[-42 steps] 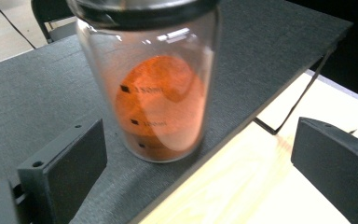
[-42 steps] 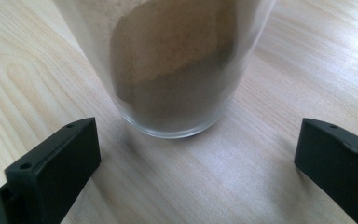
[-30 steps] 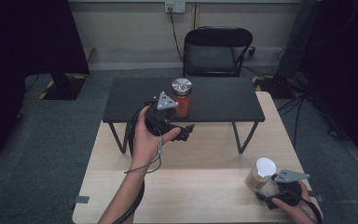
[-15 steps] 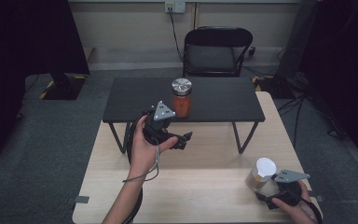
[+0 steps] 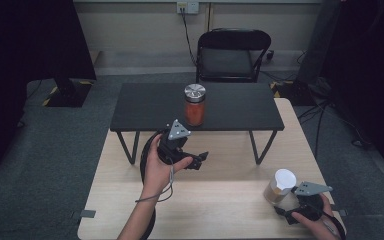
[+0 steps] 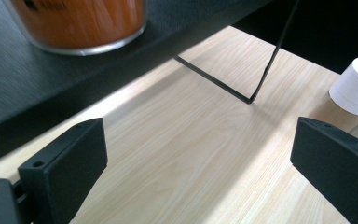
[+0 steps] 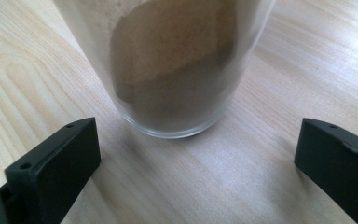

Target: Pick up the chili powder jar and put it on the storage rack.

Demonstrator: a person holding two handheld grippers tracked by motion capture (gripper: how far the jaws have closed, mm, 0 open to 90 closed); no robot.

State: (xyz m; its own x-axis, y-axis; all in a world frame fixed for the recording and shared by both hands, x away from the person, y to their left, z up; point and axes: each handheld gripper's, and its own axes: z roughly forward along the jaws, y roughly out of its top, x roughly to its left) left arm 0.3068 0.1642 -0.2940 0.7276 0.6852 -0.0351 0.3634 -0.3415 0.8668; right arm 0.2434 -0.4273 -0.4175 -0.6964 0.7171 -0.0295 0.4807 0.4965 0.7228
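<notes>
An orange jar (image 5: 195, 106) with a silver lid stands on the low black table (image 5: 145, 105); its base shows in the left gripper view (image 6: 79, 23). My left gripper (image 5: 200, 159) hovers over the wooden table in front of it, open with nothing between its jaws (image 6: 200, 172). At the near right stands a glass jar of brown powder (image 5: 280, 186) with a white lid. My right gripper (image 5: 286, 207) sits just behind it, open, with the jar (image 7: 168, 70) a little ahead of its two jaws (image 7: 196, 163), untouched.
The black table's thin wire legs (image 6: 261, 79) rest on the light wooden table (image 5: 220, 210). The white-lidded jar (image 6: 356, 86) shows at the right of the left gripper view. A black chair (image 5: 230, 55) stands beyond the tables.
My left gripper has drawn back from the orange jar toward the person and dropped lower. The jar stays on the black table. The right gripper has not moved.
</notes>
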